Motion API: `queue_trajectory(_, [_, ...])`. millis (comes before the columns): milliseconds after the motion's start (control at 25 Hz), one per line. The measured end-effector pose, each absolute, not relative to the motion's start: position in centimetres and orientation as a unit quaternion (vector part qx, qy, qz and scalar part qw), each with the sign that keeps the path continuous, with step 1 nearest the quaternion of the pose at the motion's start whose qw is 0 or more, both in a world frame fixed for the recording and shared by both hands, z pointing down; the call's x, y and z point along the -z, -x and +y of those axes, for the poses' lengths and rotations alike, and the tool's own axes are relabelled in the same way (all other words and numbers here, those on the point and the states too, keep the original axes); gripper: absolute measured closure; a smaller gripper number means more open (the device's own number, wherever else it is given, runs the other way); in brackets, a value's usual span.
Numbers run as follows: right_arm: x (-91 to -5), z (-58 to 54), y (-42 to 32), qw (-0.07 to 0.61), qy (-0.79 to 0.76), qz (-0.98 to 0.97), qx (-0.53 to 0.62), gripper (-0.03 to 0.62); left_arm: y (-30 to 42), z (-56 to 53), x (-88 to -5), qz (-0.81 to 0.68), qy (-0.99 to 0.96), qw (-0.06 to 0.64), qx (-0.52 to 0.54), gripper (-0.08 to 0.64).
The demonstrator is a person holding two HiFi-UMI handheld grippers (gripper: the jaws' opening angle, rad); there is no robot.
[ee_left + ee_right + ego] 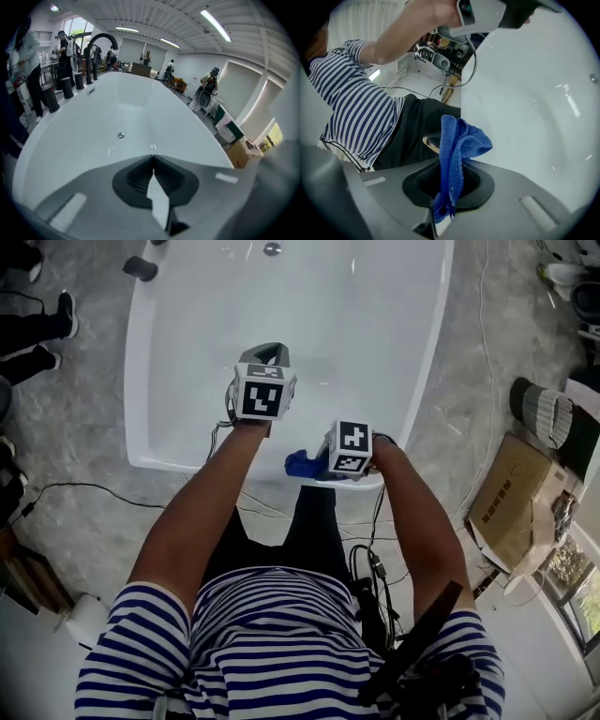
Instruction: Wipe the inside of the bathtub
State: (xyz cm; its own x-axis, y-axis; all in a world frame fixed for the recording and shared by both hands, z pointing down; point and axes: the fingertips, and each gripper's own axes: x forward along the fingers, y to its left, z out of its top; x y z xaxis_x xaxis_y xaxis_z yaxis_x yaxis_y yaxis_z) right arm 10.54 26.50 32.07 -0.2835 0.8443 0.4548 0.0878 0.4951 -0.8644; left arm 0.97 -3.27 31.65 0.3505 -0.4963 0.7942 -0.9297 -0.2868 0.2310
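A long white bathtub (187, 352) fills the upper head view; its drain (121, 135) shows on the floor in the left gripper view. My left gripper (264, 360) hangs over the near end of the tub, jaws shut with nothing between them (153, 161). My right gripper (319, 465) is at the tub's near rim, shut on a blue cloth (457, 150), which sticks up bunched from the jaws (302, 464). The left gripper (497, 11) appears at the top of the right gripper view.
A black faucet (96, 49) and dark bottles (68, 86) stand along the tub's far left rim. Cables (84, 488) trail on the grey floor. Cardboard boxes (511, 502) lie to the right. Other people's feet (37, 329) show at the left.
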Motion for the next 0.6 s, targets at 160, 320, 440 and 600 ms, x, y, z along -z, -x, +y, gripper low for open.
queue_trajectory(160, [-28.3,22.6,-10.6,0.479,0.237,-0.751,-0.388,0.549,-0.3,-4.6,-25.9,-0.498,-0.753,0.335,-0.271,0.557])
queue_trajectory(320, [-22.6,19.7,-10.2,0.48,0.171,-0.788,-0.345,0.548,1.0,-4.7,-19.0,-0.514,-0.761,0.31,-0.246,0.557])
queue_trajectory(440, [-18.8,17.4,-9.7,0.48,0.124,-0.813,-0.306,0.548,1.7,-5.2,-14.1,-0.52,-0.772,0.287,-0.228,0.558])
queue_trajectory(600, [-14.5,14.7,-8.6,0.471,0.058,-0.839,-0.266,0.546,2.0,-5.8,-7.9,-0.523,-0.787,0.256,-0.204,0.557])
